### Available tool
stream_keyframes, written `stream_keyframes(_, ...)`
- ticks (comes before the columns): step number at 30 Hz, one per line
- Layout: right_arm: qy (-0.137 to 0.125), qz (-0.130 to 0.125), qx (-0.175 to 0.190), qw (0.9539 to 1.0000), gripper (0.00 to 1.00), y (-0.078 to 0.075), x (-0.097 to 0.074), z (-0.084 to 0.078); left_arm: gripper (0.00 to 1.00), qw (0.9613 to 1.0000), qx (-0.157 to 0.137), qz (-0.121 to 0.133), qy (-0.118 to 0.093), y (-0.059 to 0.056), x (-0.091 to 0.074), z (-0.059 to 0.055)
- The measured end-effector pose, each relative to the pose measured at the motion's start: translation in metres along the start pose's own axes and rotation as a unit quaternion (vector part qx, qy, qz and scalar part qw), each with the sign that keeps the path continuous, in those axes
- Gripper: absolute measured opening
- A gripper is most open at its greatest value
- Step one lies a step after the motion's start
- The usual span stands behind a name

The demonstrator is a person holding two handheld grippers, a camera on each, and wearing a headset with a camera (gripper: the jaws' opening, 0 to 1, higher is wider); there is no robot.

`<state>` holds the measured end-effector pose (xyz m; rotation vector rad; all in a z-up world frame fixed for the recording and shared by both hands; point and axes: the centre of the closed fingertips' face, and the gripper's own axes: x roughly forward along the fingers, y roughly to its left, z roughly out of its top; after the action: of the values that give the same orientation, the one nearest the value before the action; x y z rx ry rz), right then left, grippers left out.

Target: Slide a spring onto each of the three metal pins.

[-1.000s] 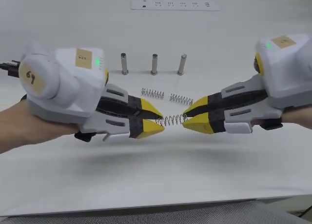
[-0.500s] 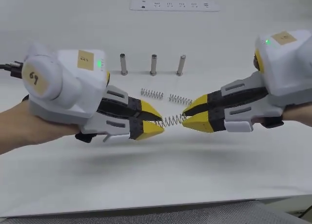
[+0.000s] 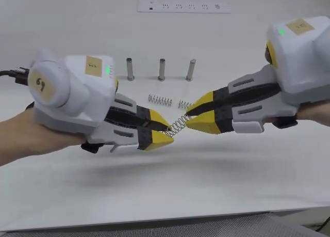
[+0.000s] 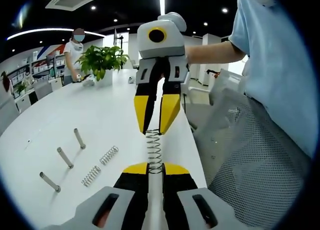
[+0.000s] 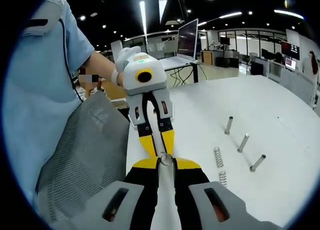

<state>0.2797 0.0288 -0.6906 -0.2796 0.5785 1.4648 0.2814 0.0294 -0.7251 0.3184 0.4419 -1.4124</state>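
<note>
One spring (image 3: 179,123) hangs in the air, slanting up to the right, held at both ends. My left gripper (image 3: 167,131) is shut on its lower end and my right gripper (image 3: 188,115) is shut on its upper end. The left gripper view looks along the spring (image 4: 155,150) to the right gripper (image 4: 155,131). The right gripper view shows the spring (image 5: 166,159) end-on between my right gripper (image 5: 166,163) and the left one (image 5: 160,151). Three upright metal pins (image 3: 162,69) stand in a row behind, all bare. Two more springs (image 3: 160,99) (image 3: 184,104) lie in front of the pins.
A white power strip (image 3: 178,6) lies at the far side of the white table (image 3: 170,180), whose front edge runs close below the grippers. A potted plant (image 4: 102,59) and a person stand far down the table. A laptop (image 5: 187,37) sits at its other end.
My right gripper has risen and moved left, so the held spring now slants instead of lying level and looks shorter. My left gripper has sunk slightly.
</note>
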Motion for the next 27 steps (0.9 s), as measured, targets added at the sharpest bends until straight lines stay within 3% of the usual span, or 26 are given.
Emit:
stream_keyframes(16,0.005,0.008,-0.009,0.9999,0.09,0.002,0.004,-0.002,0.01,0.9999,0.011,-0.003,0.008,-0.001,0.000,-0.003)
stream_keyframes(23,0.016,0.005,-0.014,0.9998,0.23,-0.002,0.004,-0.006,0.01,0.9999,0.012,-0.005,0.008,-0.002,0.001,-0.003)
stream_keyframes(27,0.026,0.008,-0.022,0.9994,0.22,-0.002,0.005,-0.008,0.01,0.9997,0.016,-0.010,0.014,-0.004,0.002,-0.004)
